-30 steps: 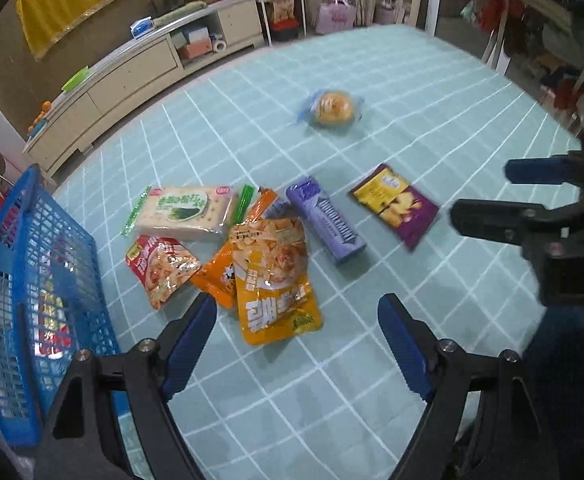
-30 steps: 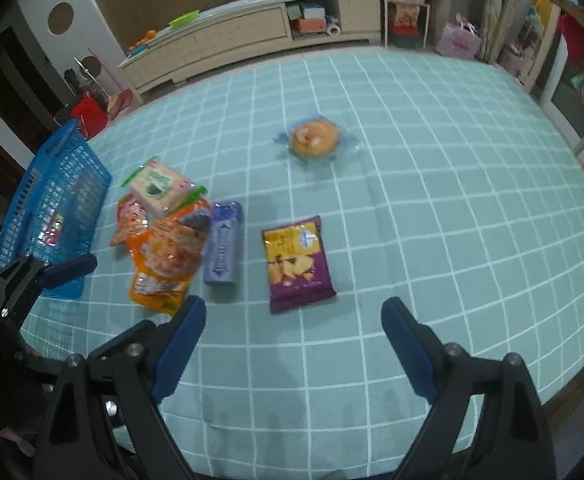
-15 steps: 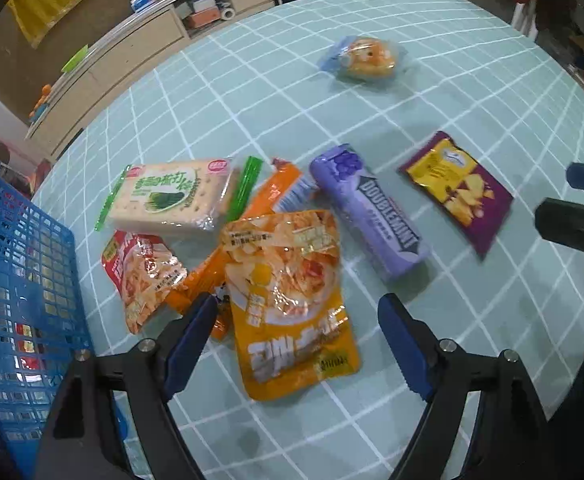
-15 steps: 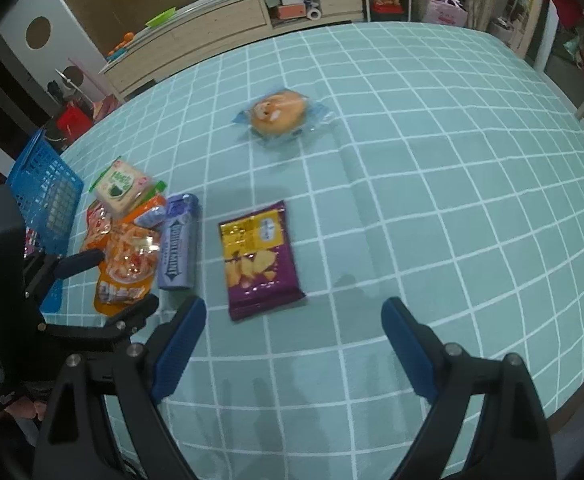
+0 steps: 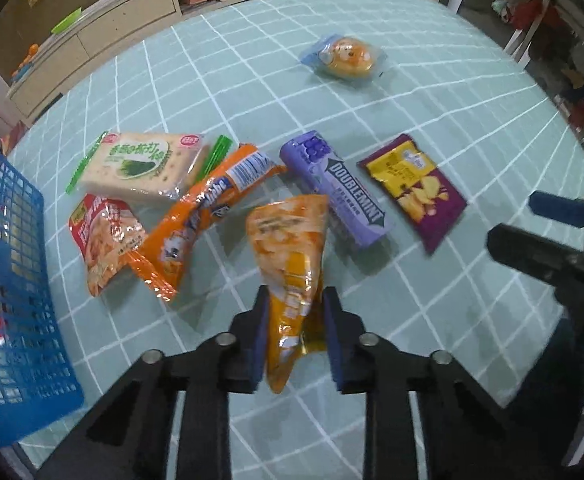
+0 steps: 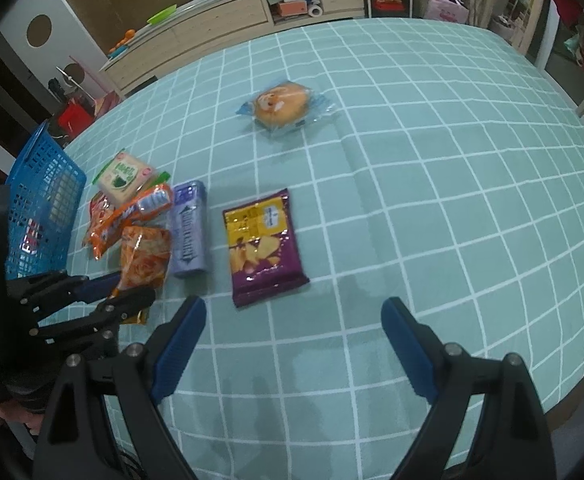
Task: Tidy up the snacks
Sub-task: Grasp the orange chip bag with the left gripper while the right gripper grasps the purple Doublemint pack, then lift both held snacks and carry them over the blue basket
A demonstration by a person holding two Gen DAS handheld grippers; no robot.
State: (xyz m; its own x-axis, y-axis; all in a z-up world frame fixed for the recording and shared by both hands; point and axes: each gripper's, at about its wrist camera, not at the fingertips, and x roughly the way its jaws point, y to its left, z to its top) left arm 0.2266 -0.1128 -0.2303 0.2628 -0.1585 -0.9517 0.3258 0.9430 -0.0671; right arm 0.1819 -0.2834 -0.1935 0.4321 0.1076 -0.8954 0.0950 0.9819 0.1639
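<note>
At the far left, a blue basket (image 5: 7, 280) is set on the edge of the counter (image 6: 412, 184). Beside it, the left gripper (image 5: 296, 320) is seen with its jaws pressed onto the lower end of an orange snack pouch (image 5: 287, 248), which is pinched between the pads and crumpled. A purple gum pack (image 5: 340, 188) and a purple chip bag (image 6: 261, 244) lie flat to the right. The right gripper (image 6: 292, 344) is held above the bare cloth, jaws spread wide, nothing between them.
</note>
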